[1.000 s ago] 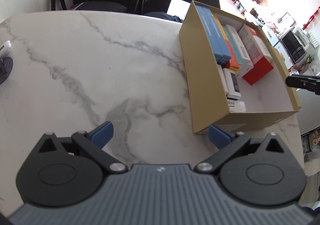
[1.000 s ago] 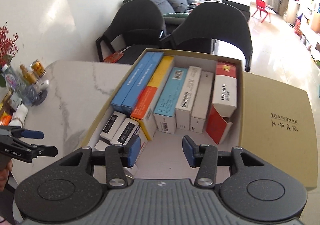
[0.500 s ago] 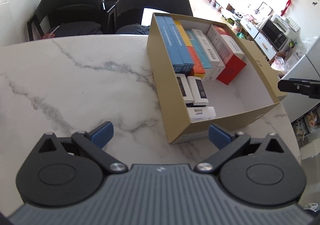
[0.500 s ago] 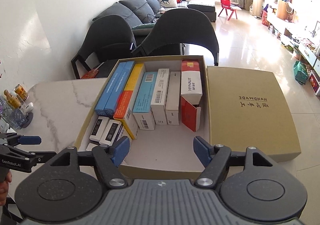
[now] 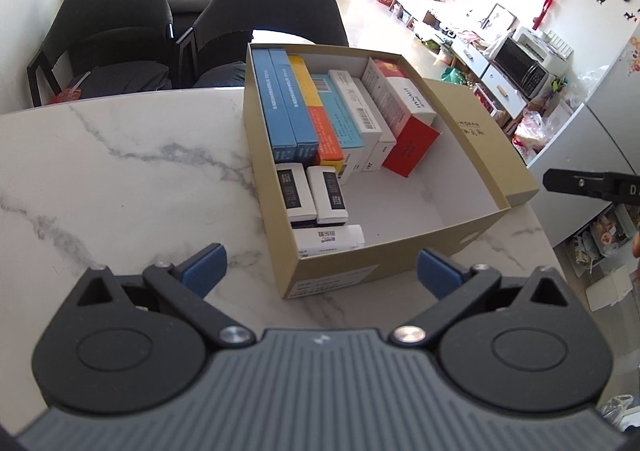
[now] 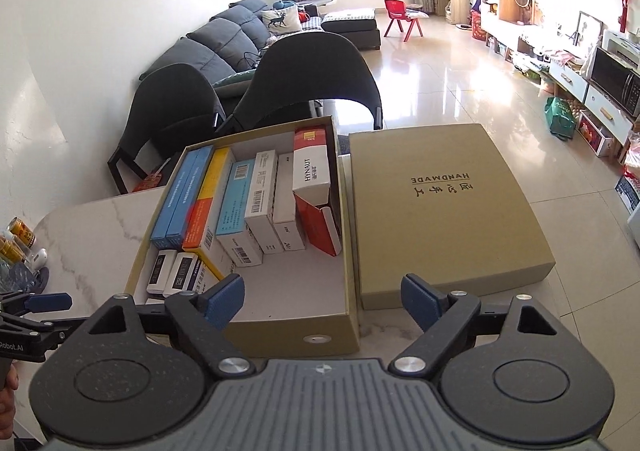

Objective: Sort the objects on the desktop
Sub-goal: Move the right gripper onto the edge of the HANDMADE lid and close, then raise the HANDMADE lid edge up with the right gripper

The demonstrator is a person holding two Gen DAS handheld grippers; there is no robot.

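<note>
Fingers of both the left gripper (image 5: 319, 271) and right gripper (image 6: 322, 295) apart, empty, the right's opening, near the cardboard box (image 6: 280, 335).

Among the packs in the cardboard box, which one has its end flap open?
The red and white pack at the right end of the row: its red flap hangs open, while the others are closed.

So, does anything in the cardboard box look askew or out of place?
Yes. The red and white HYNAUT carton lies tilted, propped on a red carton at the right wall of the cardboard box, while the other cartons sit in neat rows.
</note>
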